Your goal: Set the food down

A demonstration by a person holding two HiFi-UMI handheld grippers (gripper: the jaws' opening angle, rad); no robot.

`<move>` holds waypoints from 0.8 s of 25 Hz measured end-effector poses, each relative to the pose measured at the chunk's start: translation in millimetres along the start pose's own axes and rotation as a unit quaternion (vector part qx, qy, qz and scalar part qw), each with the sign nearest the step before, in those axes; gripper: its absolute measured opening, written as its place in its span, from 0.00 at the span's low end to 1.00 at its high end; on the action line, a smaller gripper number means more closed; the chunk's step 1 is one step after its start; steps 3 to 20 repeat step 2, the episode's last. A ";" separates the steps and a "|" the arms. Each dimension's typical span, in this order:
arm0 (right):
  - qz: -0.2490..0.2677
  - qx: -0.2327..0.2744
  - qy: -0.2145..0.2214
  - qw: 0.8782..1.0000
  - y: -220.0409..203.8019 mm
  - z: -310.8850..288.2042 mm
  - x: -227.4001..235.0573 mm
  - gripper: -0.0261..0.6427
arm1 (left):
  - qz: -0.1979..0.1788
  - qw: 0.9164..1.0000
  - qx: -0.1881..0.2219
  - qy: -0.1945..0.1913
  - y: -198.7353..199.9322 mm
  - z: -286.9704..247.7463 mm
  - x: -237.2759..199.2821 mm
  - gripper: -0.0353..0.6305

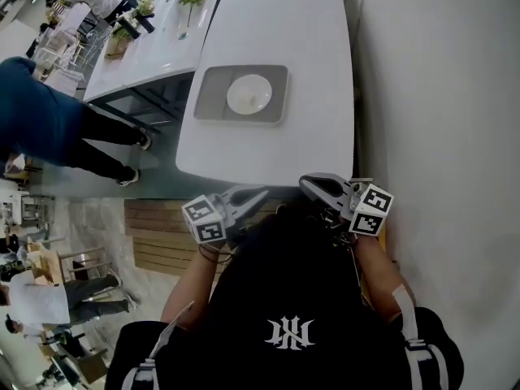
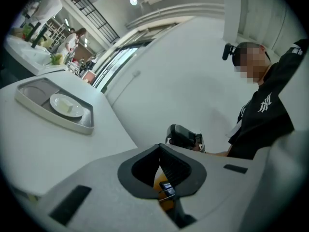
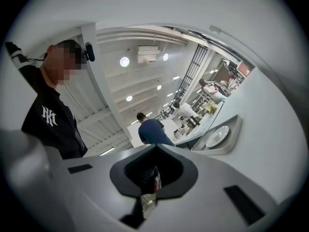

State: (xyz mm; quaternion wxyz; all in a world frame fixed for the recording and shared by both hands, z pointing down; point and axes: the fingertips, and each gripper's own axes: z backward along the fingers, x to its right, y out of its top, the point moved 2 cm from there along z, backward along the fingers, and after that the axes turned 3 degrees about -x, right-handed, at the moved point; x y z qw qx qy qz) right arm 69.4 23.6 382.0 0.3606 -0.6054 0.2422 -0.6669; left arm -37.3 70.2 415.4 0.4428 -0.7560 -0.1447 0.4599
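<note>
On the white table lies a grey tray with a white plate on it. In the left gripper view a pale piece of food rests on the plate. Both grippers hang close to my body, off the table's near edge and well short of the tray. My left gripper is shut with nothing in it. My right gripper points toward it, also shut and empty. The right gripper view shows the tray far off at the right.
A second white table with flowers and bottles stands to the left. A person in blue stands in the aisle beside it, others farther off. A white wall runs along the table's right side.
</note>
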 end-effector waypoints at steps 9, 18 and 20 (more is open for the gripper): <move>0.009 0.010 0.002 1.000 5.5 13.0 -1.8 0.04 | 0.005 1.000 0.010 -0.002 2.5 -6.4 1.4 0.06; 0.009 0.010 0.002 1.000 5.5 13.0 -1.8 0.04 | 0.005 1.000 0.010 -0.002 2.5 -6.4 1.4 0.06; 0.009 0.010 0.002 1.000 5.5 13.0 -1.8 0.04 | 0.005 1.000 0.010 -0.002 2.5 -6.4 1.4 0.06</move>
